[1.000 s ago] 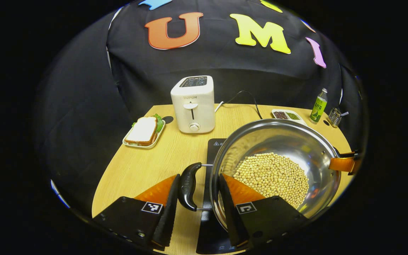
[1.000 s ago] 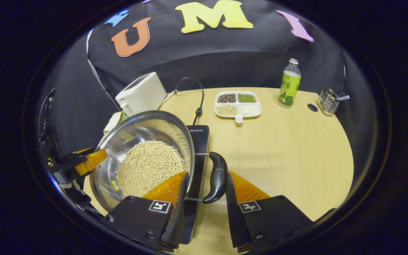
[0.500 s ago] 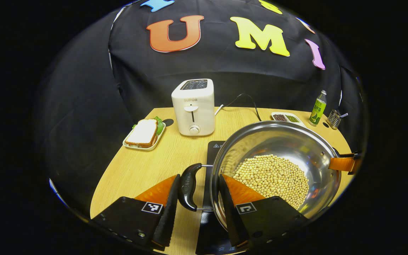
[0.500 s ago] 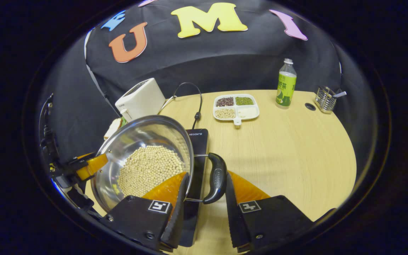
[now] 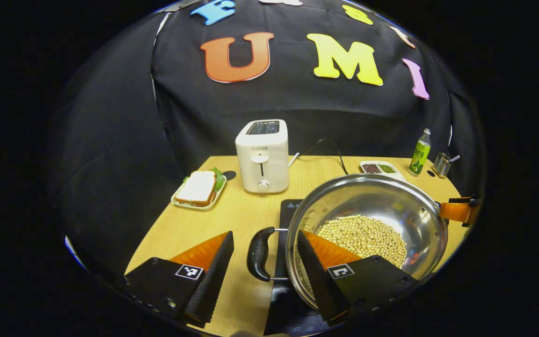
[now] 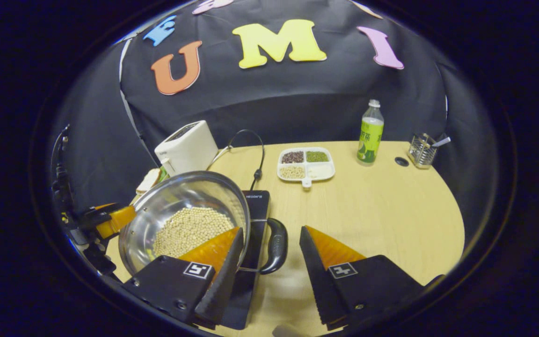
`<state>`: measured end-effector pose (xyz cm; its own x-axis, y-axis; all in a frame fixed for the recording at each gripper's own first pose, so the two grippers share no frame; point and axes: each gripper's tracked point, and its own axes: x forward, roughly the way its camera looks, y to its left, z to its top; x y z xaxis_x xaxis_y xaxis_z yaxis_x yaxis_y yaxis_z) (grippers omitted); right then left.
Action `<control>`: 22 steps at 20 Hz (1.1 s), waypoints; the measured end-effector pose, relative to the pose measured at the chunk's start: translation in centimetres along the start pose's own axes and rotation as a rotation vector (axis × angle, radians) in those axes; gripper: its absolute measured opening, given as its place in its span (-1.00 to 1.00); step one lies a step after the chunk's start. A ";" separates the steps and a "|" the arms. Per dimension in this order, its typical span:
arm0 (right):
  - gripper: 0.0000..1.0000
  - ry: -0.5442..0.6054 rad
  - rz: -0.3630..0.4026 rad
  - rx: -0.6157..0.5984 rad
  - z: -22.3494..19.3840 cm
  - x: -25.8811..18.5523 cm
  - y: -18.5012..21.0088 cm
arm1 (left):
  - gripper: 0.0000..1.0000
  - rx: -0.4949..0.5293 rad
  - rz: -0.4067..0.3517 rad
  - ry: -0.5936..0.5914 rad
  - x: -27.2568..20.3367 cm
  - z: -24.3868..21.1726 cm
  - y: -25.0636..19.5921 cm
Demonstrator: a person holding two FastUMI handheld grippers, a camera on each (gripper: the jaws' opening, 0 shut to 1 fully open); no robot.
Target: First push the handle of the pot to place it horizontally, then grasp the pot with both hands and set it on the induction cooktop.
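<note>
Left tongs (image 5: 262, 267): spread wide, holding nothing; the pot's black side handle (image 5: 256, 253) stands loose in the gap, touching neither finger.
Right tongs (image 6: 269, 262): also spread wide and empty; the pot's other black handle (image 6: 275, 245) lies between the fingers, nearer the left one, with no contact I can make out.
Pot (image 5: 367, 206): steel, holding a heap of pale beans (image 5: 363, 234); it sits on the black cooktop (image 5: 288, 208), just ahead of both tongs and between them.
Handles: both lie level, sticking out sideways from the rim.
Step in hand: judged to be letting go with the pot set down.
Doing it well: draw both tongs straight back and outward, along the bench (image 6: 382, 210), keeping the fingers apart so neither catches a handle and drags the pot off the cooktop.
Beyond the pot: toaster (image 5: 263, 154) and sandwich plate (image 5: 199, 189) farther off, left of the left tongs; sectioned dish (image 6: 305, 164), bottle (image 6: 370, 133) and wire holder (image 6: 422, 150) far ahead of the right tongs.
</note>
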<state>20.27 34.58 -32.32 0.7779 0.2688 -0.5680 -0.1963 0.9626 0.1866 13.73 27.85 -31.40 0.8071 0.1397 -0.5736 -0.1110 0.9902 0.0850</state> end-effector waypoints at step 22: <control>0.53 -0.354 0.023 -0.131 7.2 -26.4 -11.5 | 0.94 0.025 -0.043 -0.373 -23.9 10.7 -18.1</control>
<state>6.31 16.16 -13.75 0.9260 0.2843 -0.2483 -0.2732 0.9587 0.0789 2.63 6.58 -10.48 0.9669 0.0821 -0.2417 -0.0621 0.9941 0.0893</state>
